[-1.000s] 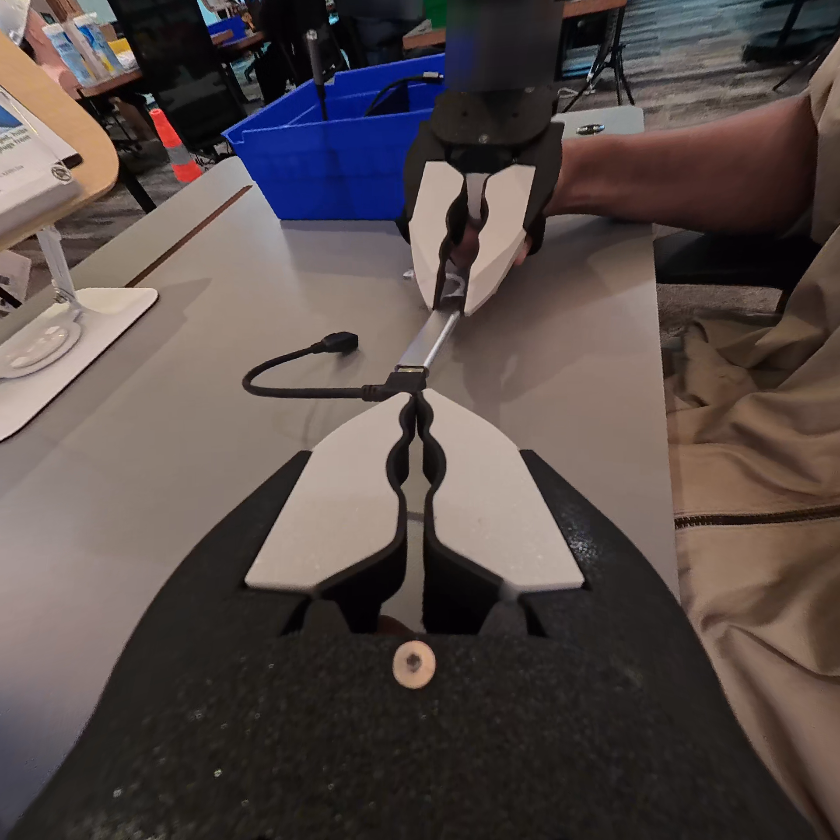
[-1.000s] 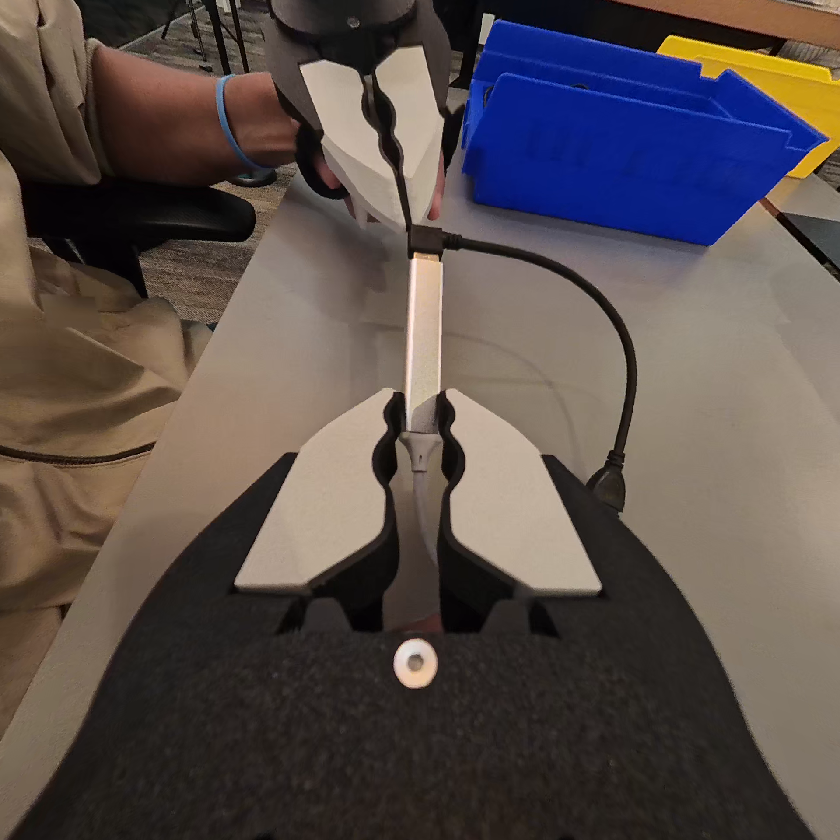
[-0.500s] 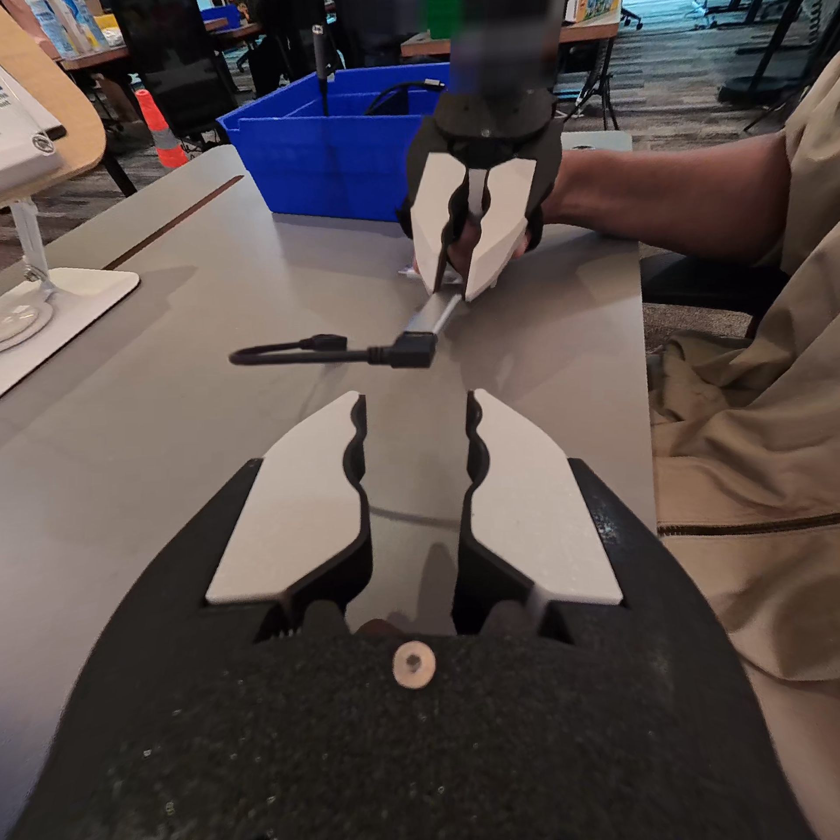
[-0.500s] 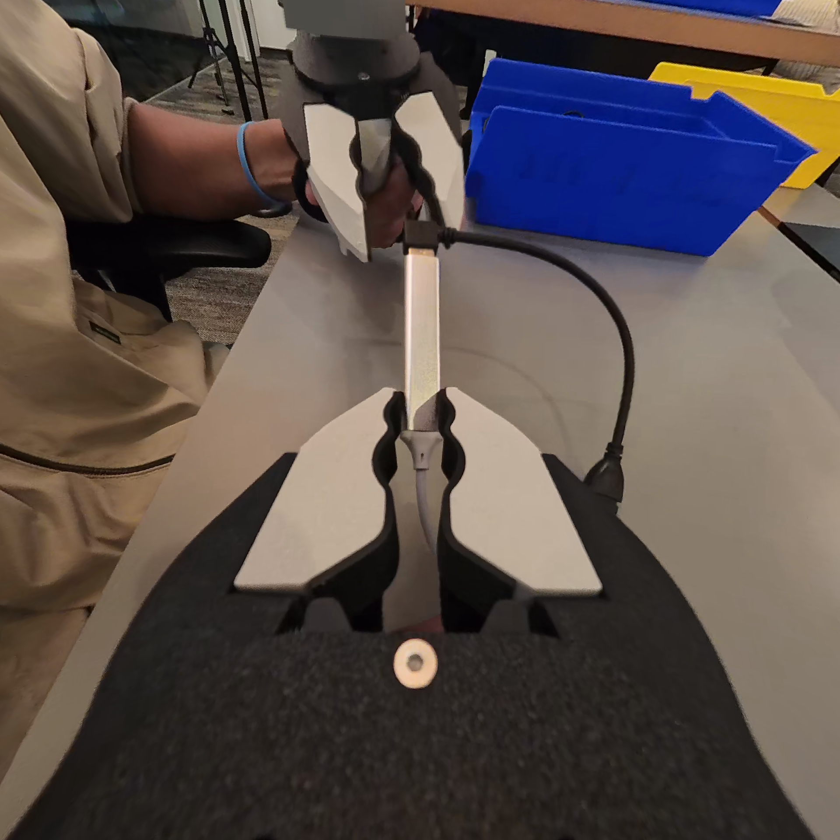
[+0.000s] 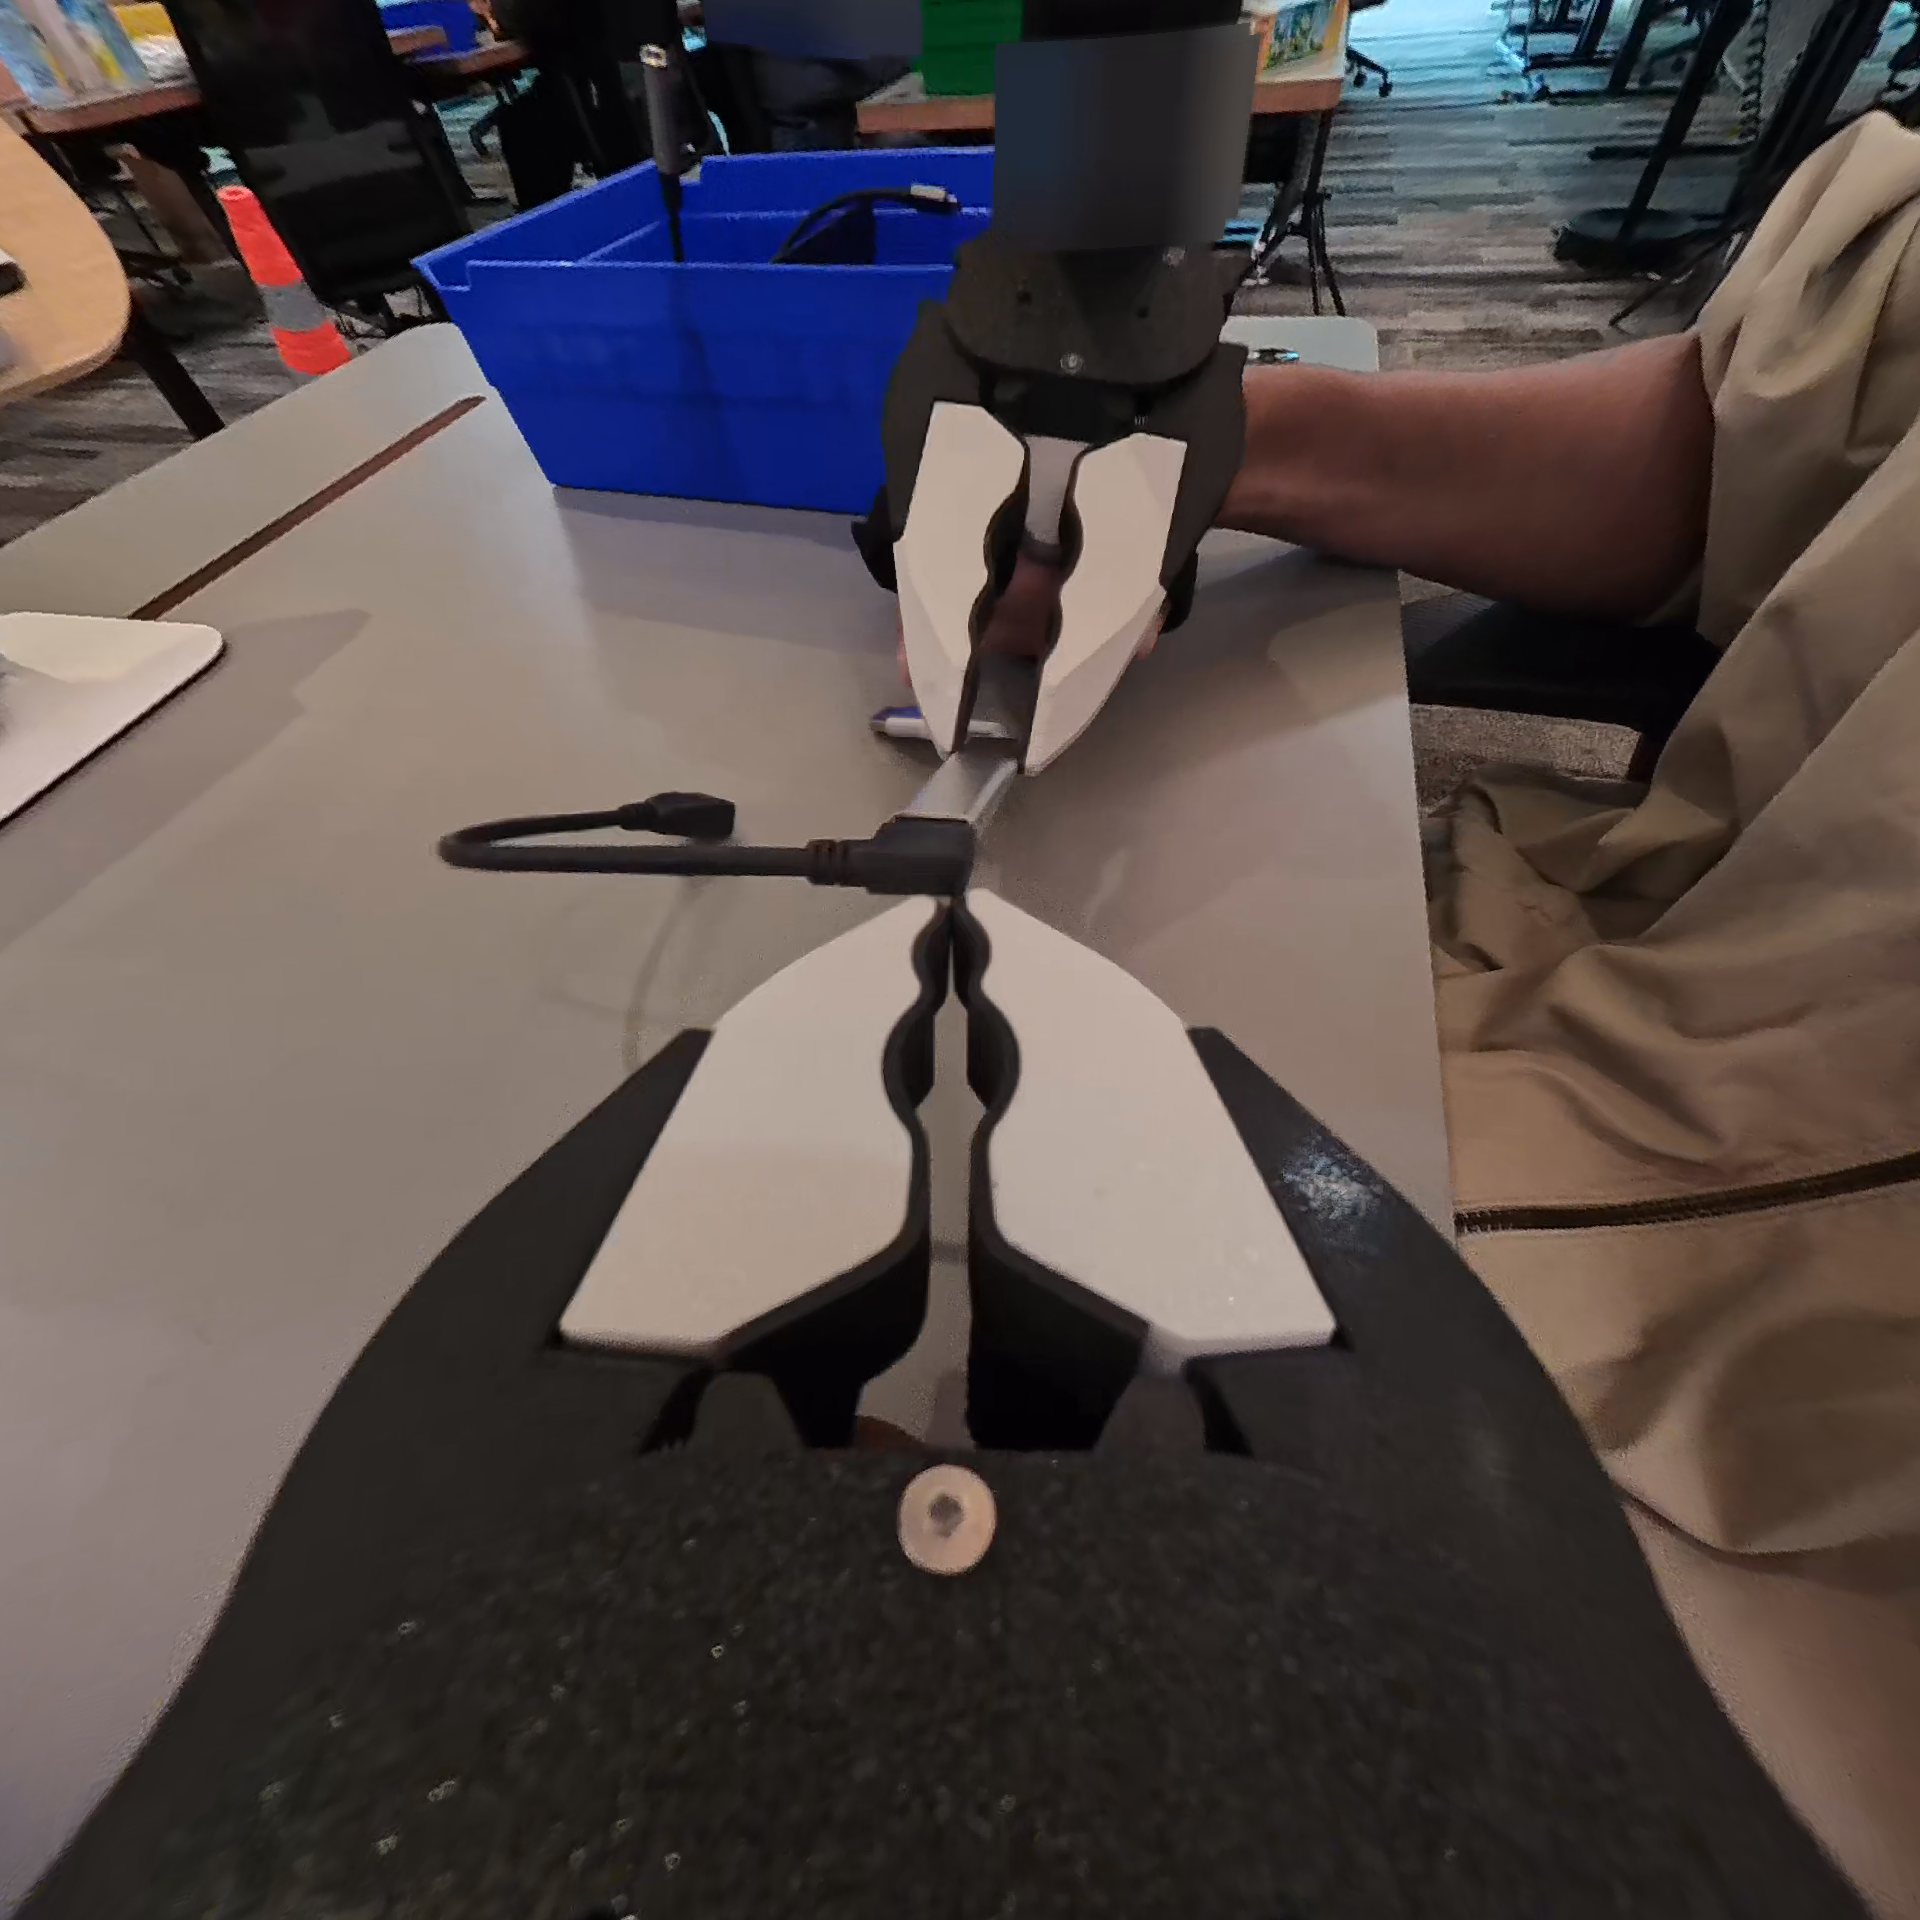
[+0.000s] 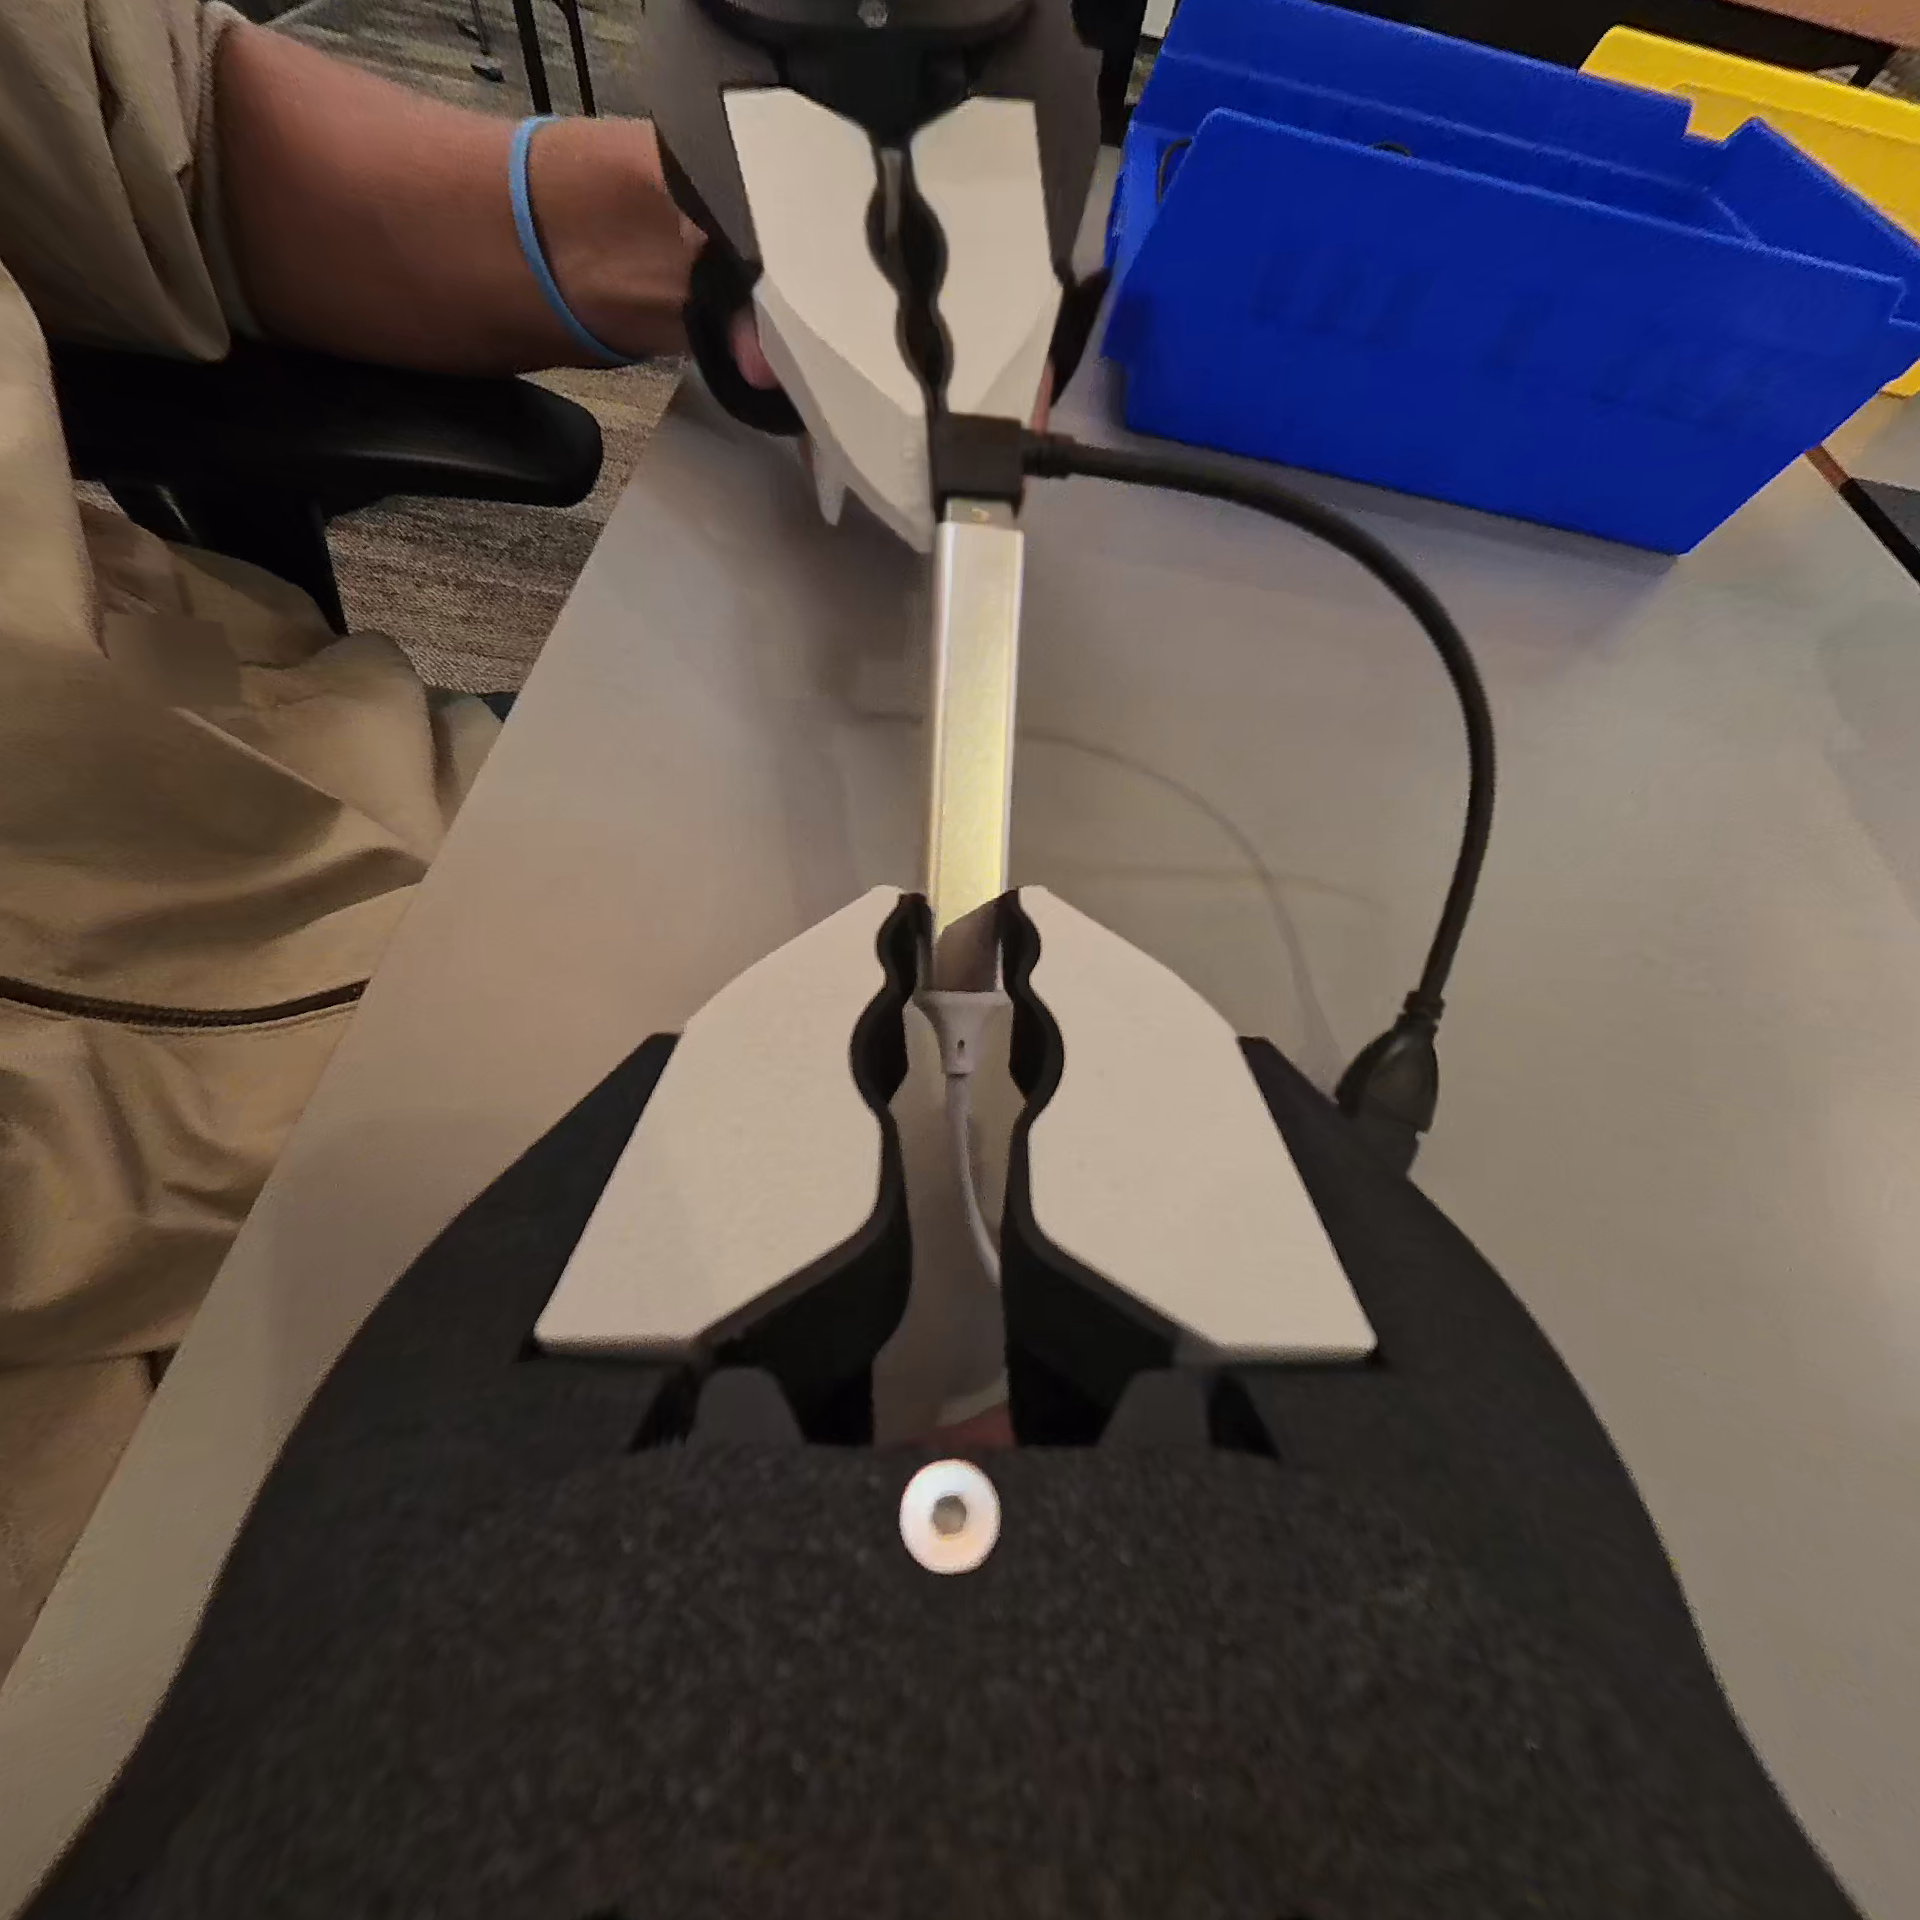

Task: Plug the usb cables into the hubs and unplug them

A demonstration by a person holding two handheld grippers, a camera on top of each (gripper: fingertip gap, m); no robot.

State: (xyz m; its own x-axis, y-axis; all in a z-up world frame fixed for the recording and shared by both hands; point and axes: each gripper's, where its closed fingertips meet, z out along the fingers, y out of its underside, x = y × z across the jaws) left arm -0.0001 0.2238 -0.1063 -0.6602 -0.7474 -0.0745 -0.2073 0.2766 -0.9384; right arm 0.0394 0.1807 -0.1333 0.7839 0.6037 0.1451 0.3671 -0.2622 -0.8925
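My right gripper (image 6: 961,914) is shut on the near end of a slim silver hub (image 6: 971,707) and holds it just above the grey table (image 6: 1351,727). The hub's white lead (image 6: 966,1143) runs back between the fingers. A black angled USB plug (image 6: 977,457) sits in the hub's far end. Its short black cable arcs to a free end (image 6: 1392,1081) on the table. My left gripper (image 5: 951,906) is shut, with nothing between its pads. Its tips sit right at the back of the black plug (image 5: 914,857). The right gripper (image 5: 987,743) also shows in the left wrist view, on the hub (image 5: 961,795).
A blue bin (image 5: 707,374) with cables stands at the table's far side; it also shows in the right wrist view (image 6: 1455,312), before a yellow bin (image 6: 1766,104). A white stand base (image 5: 83,686) lies at the left. A small blue-and-white item (image 5: 904,720) lies by the hub. The person's beige clothing (image 5: 1714,935) borders the table. The tips of one gripper are about 7 centimeters away from the tips of the other.
My left gripper opened and drew back from the black plug, then shut again on nothing and came up to the plug's back. The right gripper kept its hold on the hub.
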